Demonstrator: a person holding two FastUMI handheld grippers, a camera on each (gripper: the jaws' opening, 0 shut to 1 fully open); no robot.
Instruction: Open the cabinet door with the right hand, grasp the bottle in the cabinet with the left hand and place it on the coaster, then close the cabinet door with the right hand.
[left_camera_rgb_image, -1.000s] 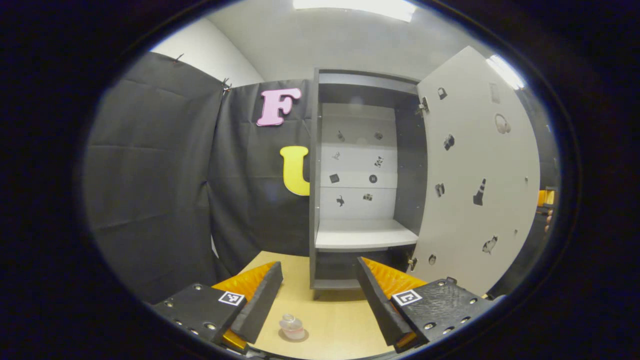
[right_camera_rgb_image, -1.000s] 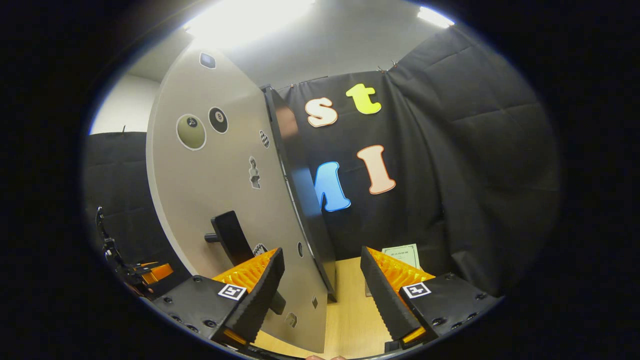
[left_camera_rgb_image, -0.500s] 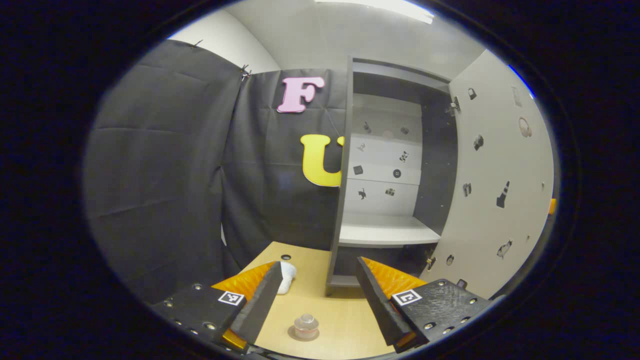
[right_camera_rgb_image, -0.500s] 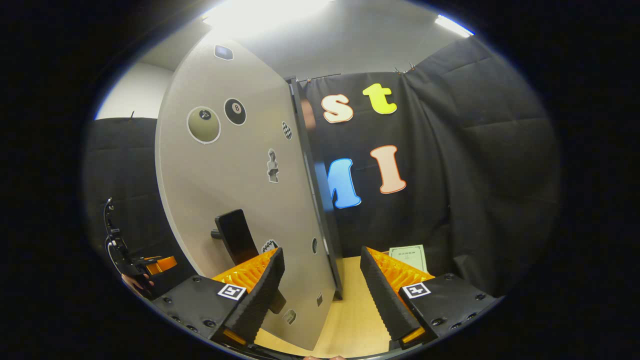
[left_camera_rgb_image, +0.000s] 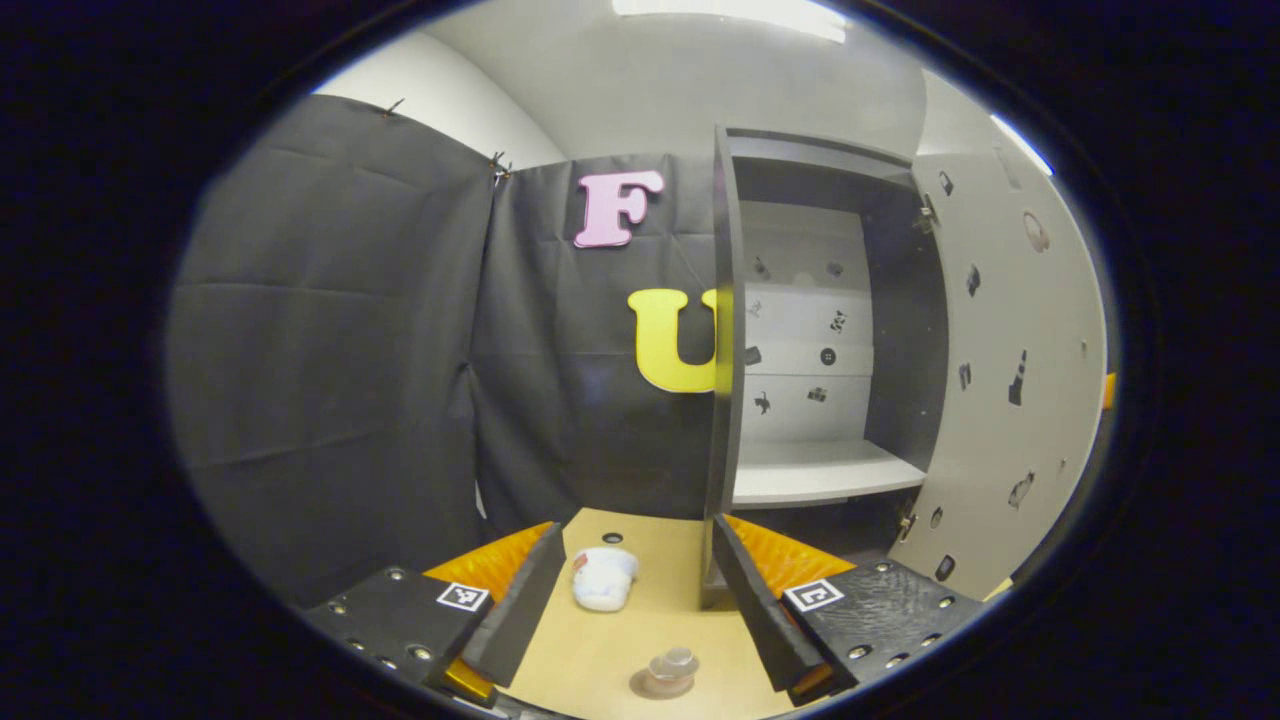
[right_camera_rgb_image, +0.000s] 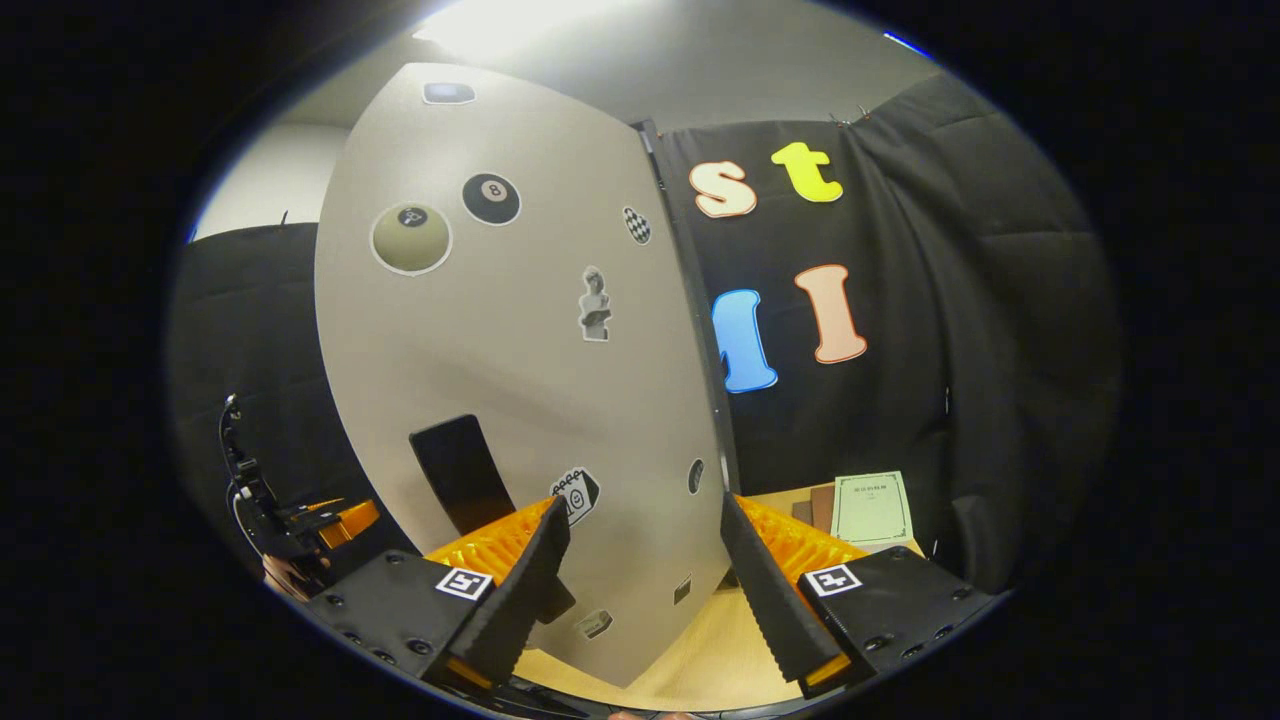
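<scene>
Ceiling lamps (left_camera_rgb_image: 735, 12) light the booth evenly from above. In the right gripper view, a lamp (right_camera_rgb_image: 500, 25) burns out to white glare over the door (right_camera_rgb_image: 520, 350). Fisheye distortion bows the door's edges, and the cabinet (left_camera_rgb_image: 800, 330) interior sits in shade. Focus is sharp mid-frame, softer toward the rim.
</scene>
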